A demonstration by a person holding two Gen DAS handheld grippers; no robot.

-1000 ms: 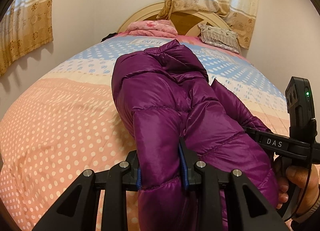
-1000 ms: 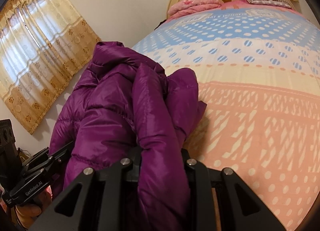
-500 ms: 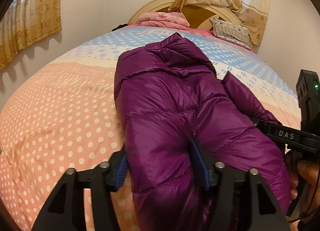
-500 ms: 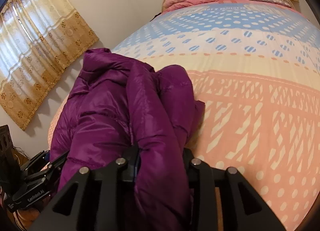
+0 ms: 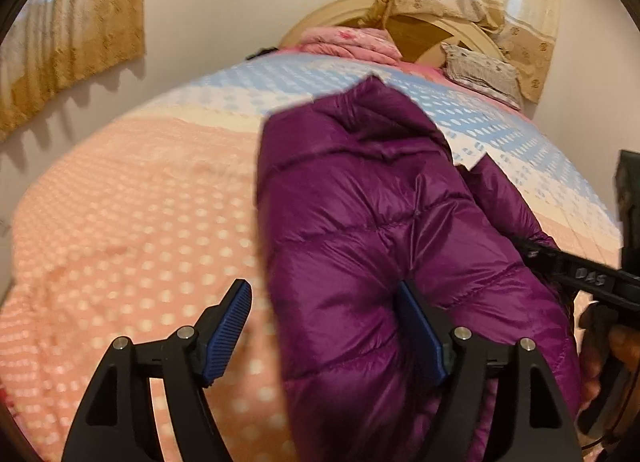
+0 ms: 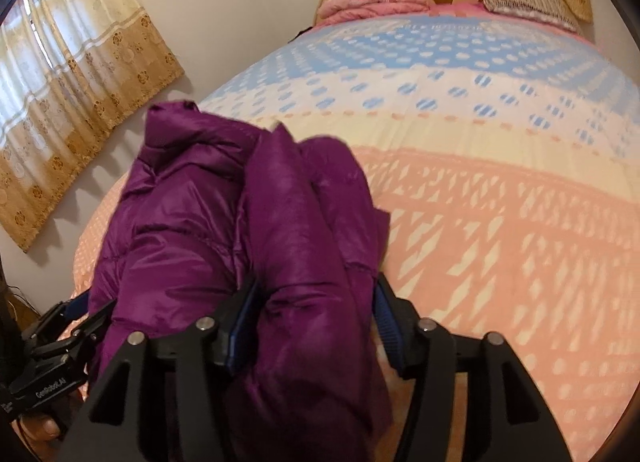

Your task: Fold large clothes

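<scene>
Left wrist view: left gripper fingers spread and opening. Purple jacket lies folded on bed, near edge bulging between fingers. Right-side pad against fabric, left-side pad clear over bedspread; no squeeze. Right gripper at jacket's right edge.

Right wrist view: right gripper fingers opening, jacket fold between them, pads at either side, fabric loose, not pinched. Bed stretches ahead and right of fingers. Left gripper left of fingers, at jacket's far side.
</scene>
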